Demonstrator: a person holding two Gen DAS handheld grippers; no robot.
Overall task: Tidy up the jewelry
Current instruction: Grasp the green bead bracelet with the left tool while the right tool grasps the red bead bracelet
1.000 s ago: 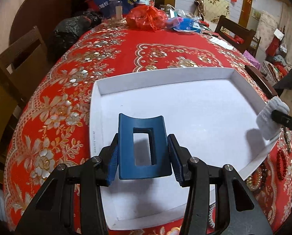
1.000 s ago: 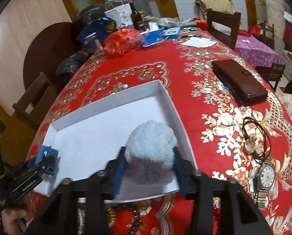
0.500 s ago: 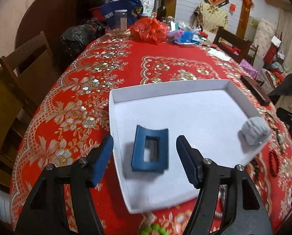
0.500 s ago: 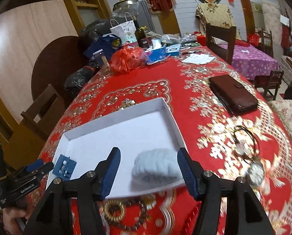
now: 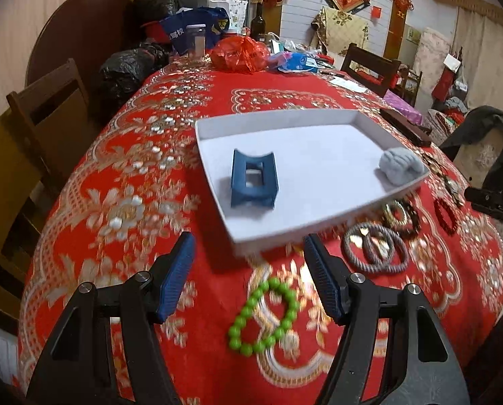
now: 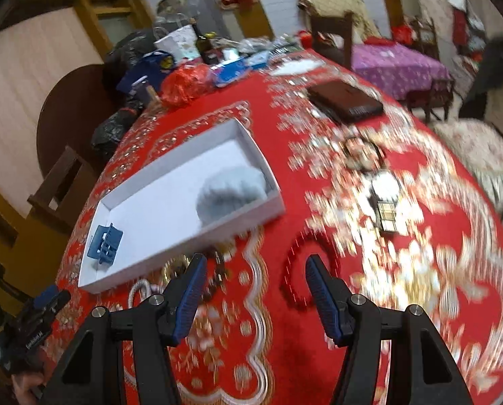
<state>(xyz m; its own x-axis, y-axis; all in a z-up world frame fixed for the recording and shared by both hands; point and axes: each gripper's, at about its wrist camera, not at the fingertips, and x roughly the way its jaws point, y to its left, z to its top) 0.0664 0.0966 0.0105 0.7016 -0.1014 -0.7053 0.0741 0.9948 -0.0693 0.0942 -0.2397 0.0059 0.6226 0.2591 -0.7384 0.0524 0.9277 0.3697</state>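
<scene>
A white tray [image 5: 214, 128] on the red tablecloth holds a blue claw hair clip [image 5: 254, 182] at its left end and a pale blue fluffy scrunchie [image 5: 401, 165] at its right end. My left gripper [image 5: 248, 239] is open and empty, hanging just short of the tray's near edge, with a green bead bracelet [image 5: 264, 317] on the cloth below it. In the right wrist view the tray [image 6: 190, 243], clip [image 6: 104, 244] and scrunchie [image 6: 231, 189] lie up and to the left. My right gripper [image 6: 255, 260] is open and empty beside a blurred red bead bracelet [image 6: 302, 270].
A grey rope bracelet [image 5: 374, 248], a dark bead bracelet [image 5: 401, 217] and a red bead bracelet [image 5: 445, 214] lie along the tray's near side. A watch [image 6: 386, 209] and a brown wallet [image 6: 345, 101] lie to the right. Bags and bottles crowd the far end; wooden chairs stand around the table.
The left gripper opened and left the blue clip in the tray. The right gripper opened and left the scrunchie there. Both have drawn back from the tray toward the table's near edge.
</scene>
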